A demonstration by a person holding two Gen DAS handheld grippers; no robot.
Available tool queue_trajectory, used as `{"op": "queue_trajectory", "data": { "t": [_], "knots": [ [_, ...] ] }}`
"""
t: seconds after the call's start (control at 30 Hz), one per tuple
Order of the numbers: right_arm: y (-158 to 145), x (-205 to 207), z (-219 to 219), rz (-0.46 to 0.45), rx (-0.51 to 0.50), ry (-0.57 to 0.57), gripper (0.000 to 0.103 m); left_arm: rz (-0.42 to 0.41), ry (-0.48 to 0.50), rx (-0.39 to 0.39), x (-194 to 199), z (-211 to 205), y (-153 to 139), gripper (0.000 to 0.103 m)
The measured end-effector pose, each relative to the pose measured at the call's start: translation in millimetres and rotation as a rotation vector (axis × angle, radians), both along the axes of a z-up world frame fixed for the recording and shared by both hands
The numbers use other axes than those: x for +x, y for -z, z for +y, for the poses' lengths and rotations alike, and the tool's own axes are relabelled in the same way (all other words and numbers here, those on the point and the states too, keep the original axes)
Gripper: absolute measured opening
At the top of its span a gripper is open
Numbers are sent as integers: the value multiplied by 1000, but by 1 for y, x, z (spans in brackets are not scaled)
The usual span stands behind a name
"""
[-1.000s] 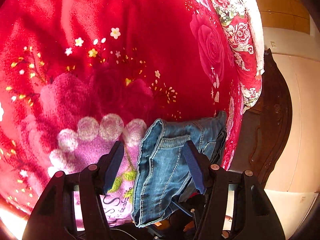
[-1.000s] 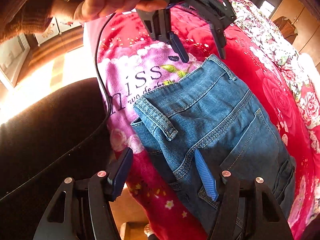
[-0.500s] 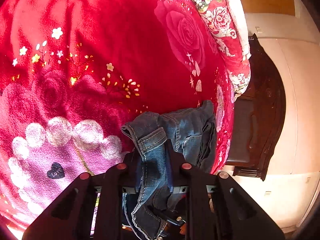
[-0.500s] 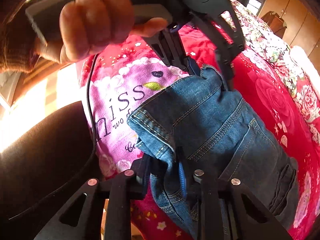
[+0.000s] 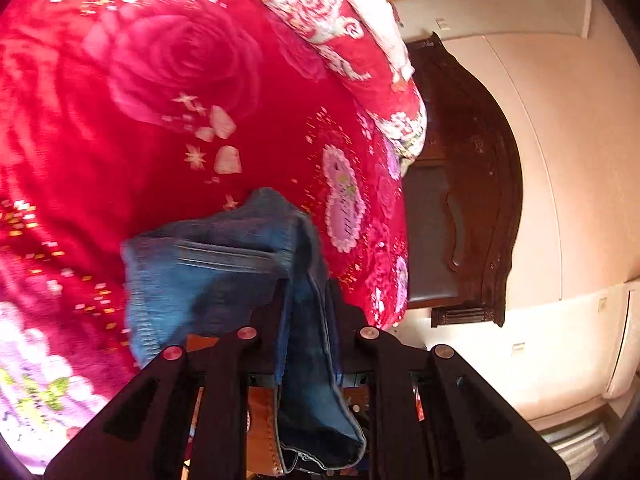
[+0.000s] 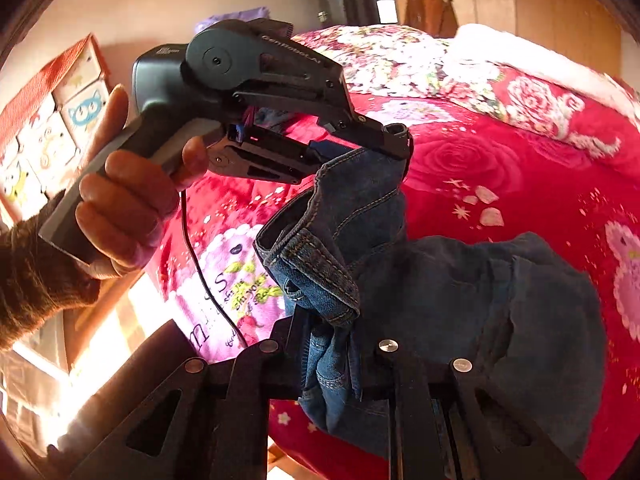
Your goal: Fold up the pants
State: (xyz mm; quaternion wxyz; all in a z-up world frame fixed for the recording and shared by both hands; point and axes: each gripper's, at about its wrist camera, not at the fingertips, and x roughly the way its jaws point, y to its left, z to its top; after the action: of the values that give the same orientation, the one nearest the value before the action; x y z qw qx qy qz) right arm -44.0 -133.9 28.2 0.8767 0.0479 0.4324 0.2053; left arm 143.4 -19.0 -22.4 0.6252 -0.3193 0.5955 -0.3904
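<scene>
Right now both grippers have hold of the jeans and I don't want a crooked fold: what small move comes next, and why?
Probably carry the waistband forward over the lower part of the jeans, keeping both hands level. Left gripper and right gripper are each shut on denim at the waist, which is lifted off the red blanket, while the rest lies bunched below.

You have one pair of jeans (image 6: 460,300) over one red floral blanket (image 6: 500,168), two grippers on it: left gripper (image 6: 360,148), right gripper (image 6: 332,344). One hand (image 6: 128,200) shows left of the jeans, and one dark wooden headboard (image 5: 472,200) stands past the blanket's edge.
</scene>
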Motion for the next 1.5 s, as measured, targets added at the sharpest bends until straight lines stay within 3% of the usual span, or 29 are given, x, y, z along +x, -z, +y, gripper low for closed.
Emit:
{"op": "queue_trajectory", "data": {
  "t": [0.13,0.27,0.37,0.43,0.5,0.57,0.63,0.67,0.7,0.83,1.1,1.2,1.3,1.43,1.5],
  "knots": [
    [7,-18,-80,63,143,204,15,-23,150,54,-1,-104,1,14],
    [46,-35,-157,221,313,408,15,80,235,162,0,-188,41,14],
    [86,-52,-197,372,445,525,20,137,260,210,-5,-210,55,14],
    [93,-64,-213,394,528,563,22,123,268,178,-5,-204,43,14],
    [84,-70,-223,358,535,578,24,55,271,147,0,-186,19,15],
    [72,-78,-232,311,520,586,31,-23,257,163,11,-167,-2,30],
    [69,-80,-242,286,540,614,48,-104,234,265,21,-148,-13,86],
    [71,-78,-247,285,568,626,55,-132,214,324,26,-139,-14,88],
    [76,-76,-250,291,591,635,55,-130,209,356,31,-133,-11,88],
    [92,-66,-250,336,696,648,55,9,208,357,38,-119,21,87],
    [111,-50,-234,412,717,617,55,-147,299,497,20,-147,22,87],
    [114,-49,-236,421,753,629,55,-139,337,452,21,-155,18,87],
    [113,-51,-236,400,776,610,55,-133,438,468,28,-177,21,87],
    [111,-50,-233,389,760,610,55,-137,657,619,21,-215,44,87],
    [111,-50,-231,387,754,613,55,-229,767,714,8,-230,48,87]
  ]
}}
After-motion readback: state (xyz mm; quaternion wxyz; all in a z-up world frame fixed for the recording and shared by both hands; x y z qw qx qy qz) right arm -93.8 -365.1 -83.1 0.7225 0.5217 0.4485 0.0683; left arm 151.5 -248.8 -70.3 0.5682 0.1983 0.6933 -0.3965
